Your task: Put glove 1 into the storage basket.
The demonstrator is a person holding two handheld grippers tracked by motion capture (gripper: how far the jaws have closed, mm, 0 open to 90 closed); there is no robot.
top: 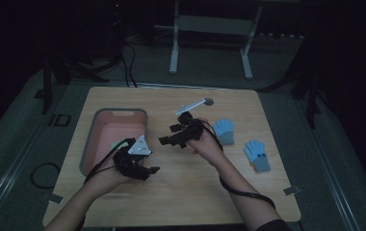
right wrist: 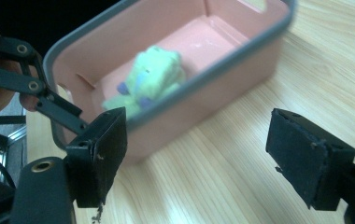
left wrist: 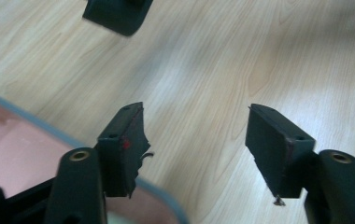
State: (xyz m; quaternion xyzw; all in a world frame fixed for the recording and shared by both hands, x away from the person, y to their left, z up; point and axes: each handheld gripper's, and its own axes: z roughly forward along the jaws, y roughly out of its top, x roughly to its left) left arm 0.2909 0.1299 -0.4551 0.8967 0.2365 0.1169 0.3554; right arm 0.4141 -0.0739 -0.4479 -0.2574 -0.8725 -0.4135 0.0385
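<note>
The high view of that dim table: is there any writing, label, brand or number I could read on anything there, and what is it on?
"ID": pale letters on the dark floor mat left of the light wooden table.
Nothing legible on the pink tub with grey rim, the green soft toy inside it, or the two light-blue knitted gloves.
</note>
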